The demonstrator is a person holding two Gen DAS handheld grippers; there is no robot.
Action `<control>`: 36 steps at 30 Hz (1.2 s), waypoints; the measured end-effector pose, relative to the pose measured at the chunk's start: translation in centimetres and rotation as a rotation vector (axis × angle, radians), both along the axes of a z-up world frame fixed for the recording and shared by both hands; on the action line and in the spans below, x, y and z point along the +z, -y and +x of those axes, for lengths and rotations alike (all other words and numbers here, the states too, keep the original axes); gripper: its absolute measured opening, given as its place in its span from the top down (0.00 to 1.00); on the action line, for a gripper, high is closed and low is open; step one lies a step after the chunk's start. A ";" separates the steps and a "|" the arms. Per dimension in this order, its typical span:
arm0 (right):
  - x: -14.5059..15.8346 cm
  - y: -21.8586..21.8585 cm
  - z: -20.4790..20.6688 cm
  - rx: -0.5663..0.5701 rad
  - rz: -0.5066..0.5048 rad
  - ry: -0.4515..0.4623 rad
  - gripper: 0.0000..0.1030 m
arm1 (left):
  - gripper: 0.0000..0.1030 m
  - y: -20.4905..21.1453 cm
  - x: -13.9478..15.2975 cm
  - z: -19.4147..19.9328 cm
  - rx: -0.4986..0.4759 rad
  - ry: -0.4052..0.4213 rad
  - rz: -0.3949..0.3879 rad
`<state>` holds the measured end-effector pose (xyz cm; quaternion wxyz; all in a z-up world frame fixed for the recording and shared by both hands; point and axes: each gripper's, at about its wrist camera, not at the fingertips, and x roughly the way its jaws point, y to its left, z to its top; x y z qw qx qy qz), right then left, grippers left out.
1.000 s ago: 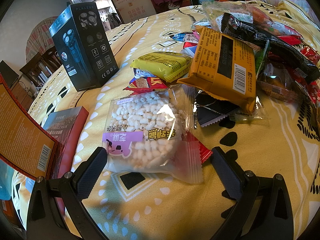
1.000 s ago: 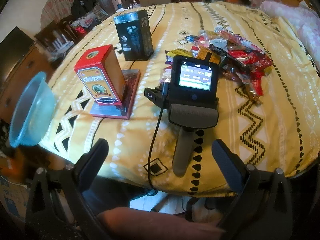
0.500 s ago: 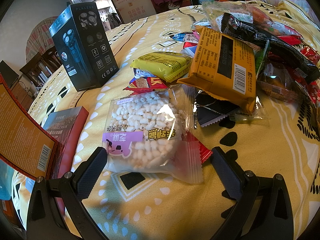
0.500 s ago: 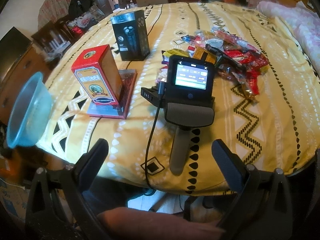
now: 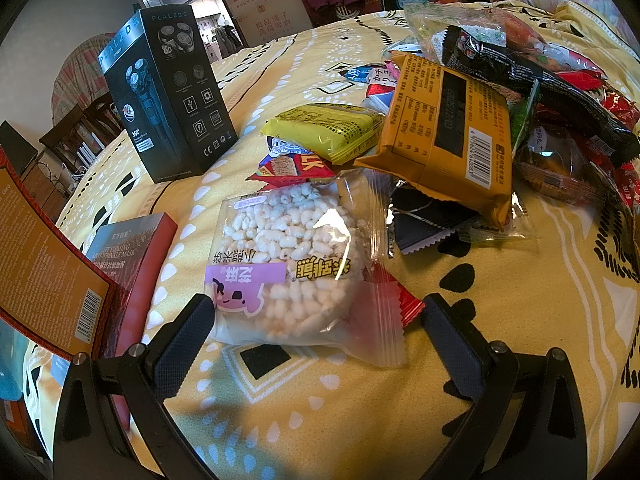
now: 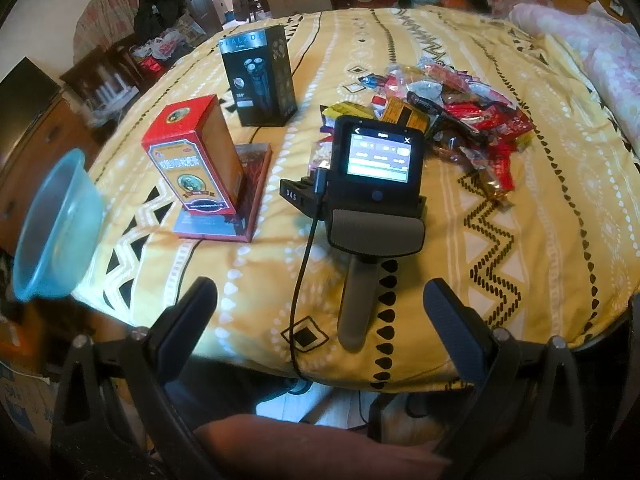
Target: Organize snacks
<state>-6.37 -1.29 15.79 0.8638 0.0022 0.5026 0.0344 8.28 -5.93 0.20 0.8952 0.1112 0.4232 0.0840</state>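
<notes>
A clear packet of puffed rice cake (image 5: 288, 264) with a purple label lies on the yellow cloth, its near end between the fingers of my left gripper (image 5: 316, 332), which is open and rests low on the table. Behind it is a pile of snacks: a yellow packet (image 5: 324, 128), an orange packet (image 5: 448, 140), and black and red wrappers (image 5: 560, 92). My right gripper (image 6: 320, 304) is open and empty, held off the table's near edge. In the right wrist view the left gripper's screen (image 6: 378, 156) and handle (image 6: 352, 300) lie on the cloth, beside the snack pile (image 6: 460, 120).
A black shaver box (image 6: 260, 80) and a red box (image 6: 192, 160) stand left of the snacks, the red one on a flat red box (image 6: 244, 208). A blue plastic bowl (image 6: 56, 232) is at the left beyond the table's edge. A person's limb (image 6: 312, 444) is below.
The right wrist view has drifted slightly, with the table sitting a little differently in it. The left gripper and the snacks have not moved.
</notes>
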 end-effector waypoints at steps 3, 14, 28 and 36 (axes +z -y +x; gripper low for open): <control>0.1 0.0 0.0 -0.006 -0.001 0.001 0.00 | 0.00 0.0 0.0 0.0 0.000 0.000 0.000; 0.1 0.1 0.0 -0.013 0.006 0.005 0.00 | 0.00 0.0 0.0 0.0 0.000 0.000 0.000; 0.0 0.2 0.0 -0.013 0.008 0.005 0.00 | 0.00 0.0 0.0 0.0 0.000 0.000 0.000; 0.0 0.2 -0.1 -0.011 0.017 0.014 0.00 | 0.00 0.0 0.0 0.0 0.000 0.000 0.000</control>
